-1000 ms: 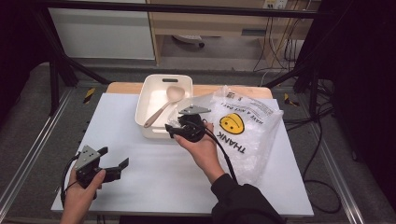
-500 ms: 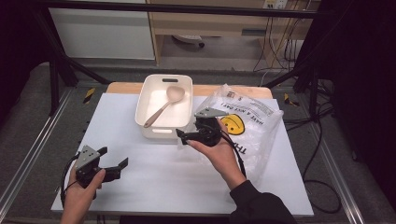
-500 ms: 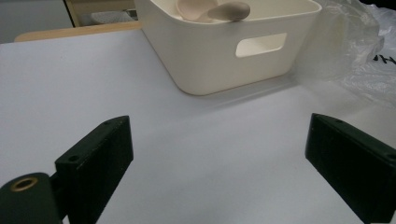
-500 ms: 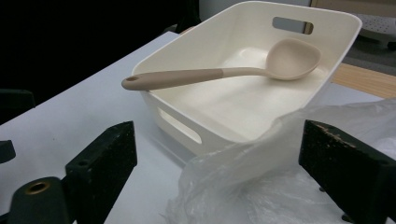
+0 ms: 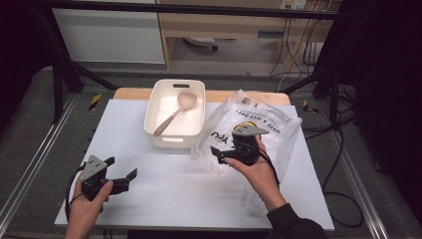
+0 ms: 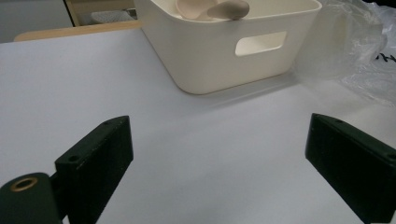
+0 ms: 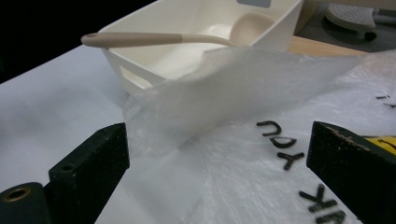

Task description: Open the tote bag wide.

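— Dark floor and cables ring our white table (image 5: 164, 199), with a wooden strip along its far edge. What do we have on it?

— Near the far edge sits the white rectangular plastic bin (image 5: 174, 139), and a beige long-handled spoon (image 5: 174, 112) lies slanted inside it, bowl toward the far end. Touching the bin's right wall is the crinkled clear plastic bag with black lettering and a yellow smiley (image 5: 278, 124), spread toward the right edge.

— And our grippers?

— Our right gripper (image 5: 219, 153) hovers over the bag's left part, jaws spread wide and holding nothing; in its own view a raised flap of the bag (image 7: 243, 88) stands between them and the bin. Our left gripper (image 5: 122, 174) waits by the near left corner, jaws wide too, well apart from everything.

— How far along are we?

— Barely started, we judge. The bag isn't gripped or opened, and the spoon remains in the bin. Grasping the bag's edge comes next, likely.
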{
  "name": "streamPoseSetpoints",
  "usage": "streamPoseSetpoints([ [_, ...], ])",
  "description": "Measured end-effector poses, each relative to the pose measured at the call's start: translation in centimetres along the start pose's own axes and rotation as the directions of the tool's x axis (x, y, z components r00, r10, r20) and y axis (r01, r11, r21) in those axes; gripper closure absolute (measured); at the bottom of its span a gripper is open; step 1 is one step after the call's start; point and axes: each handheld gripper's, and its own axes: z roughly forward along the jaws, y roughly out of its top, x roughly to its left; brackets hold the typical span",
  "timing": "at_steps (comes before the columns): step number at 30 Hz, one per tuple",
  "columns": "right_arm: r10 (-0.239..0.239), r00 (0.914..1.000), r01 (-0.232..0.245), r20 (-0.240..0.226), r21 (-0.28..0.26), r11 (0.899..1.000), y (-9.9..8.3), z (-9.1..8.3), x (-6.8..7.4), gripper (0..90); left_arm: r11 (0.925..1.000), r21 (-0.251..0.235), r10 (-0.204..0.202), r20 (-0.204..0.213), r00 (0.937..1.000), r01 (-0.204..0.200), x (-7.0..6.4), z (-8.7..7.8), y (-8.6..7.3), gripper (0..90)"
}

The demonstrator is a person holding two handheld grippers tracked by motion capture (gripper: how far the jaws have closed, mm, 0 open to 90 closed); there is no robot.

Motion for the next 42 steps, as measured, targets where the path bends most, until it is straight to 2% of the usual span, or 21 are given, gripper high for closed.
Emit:
streamPoseSetpoints([
  [4,0.011,0.9996,-0.011,0.025,0.015,1.000,-1.0,-0.4,-1.5,7.2,1.0000,0.000,-0.006,0.001,1.0000,0.006,0.1,0.1,0.0,7.1],
  [8,0.040,0.9987,-0.041,0.033,0.040,0.998,-2.2,-0.2,-2.4,7.8,1.0000,-0.003,-0.005,0.002,1.0000,0.005,0.0,0.0,0.0,7.1],
  [12,0.037,0.9991,-0.038,0.020,0.064,0.997,-2.9,0.1,-2.5,7.5,1.0000,-0.005,-0.007,0.005,1.0000,0.007,0.0,0.0,0.0,7.1],
  [13,0.028,0.9994,-0.030,0.019,0.088,0.996,-3.2,0.4,-2.6,7.3,1.0000,-0.006,-0.006,0.004,1.0000,0.006,0.0,0.0,0.0,7.0],
  [23,-0.003,0.9995,-0.003,0.032,0.182,0.983,-4.9,2.0,-3.5,7.3,1.0000,-0.002,-0.009,0.015,0.9999,0.009,-0.1,0.1,0.0,6.8],
  [30,-0.013,0.9994,0.007,0.032,0.206,0.979,-5.5,3.2,-3.9,7.3,1.0000,0.001,-0.007,0.017,0.9998,0.007,-0.1,0.1,0.0,6.8],
  [39,-0.015,0.9995,0.009,0.027,0.222,0.975,-5.8,4.0,-4.0,7.1,1.0000,0.001,-0.005,0.018,0.9998,0.005,-0.2,0.2,0.0,6.8],
  [42,-0.021,0.9996,0.015,0.020,0.238,0.971,-5.9,4.3,-3.8,6.6,1.0000,0.000,-0.004,0.018,0.9998,0.004,-0.2,0.2,0.0,6.7],
])
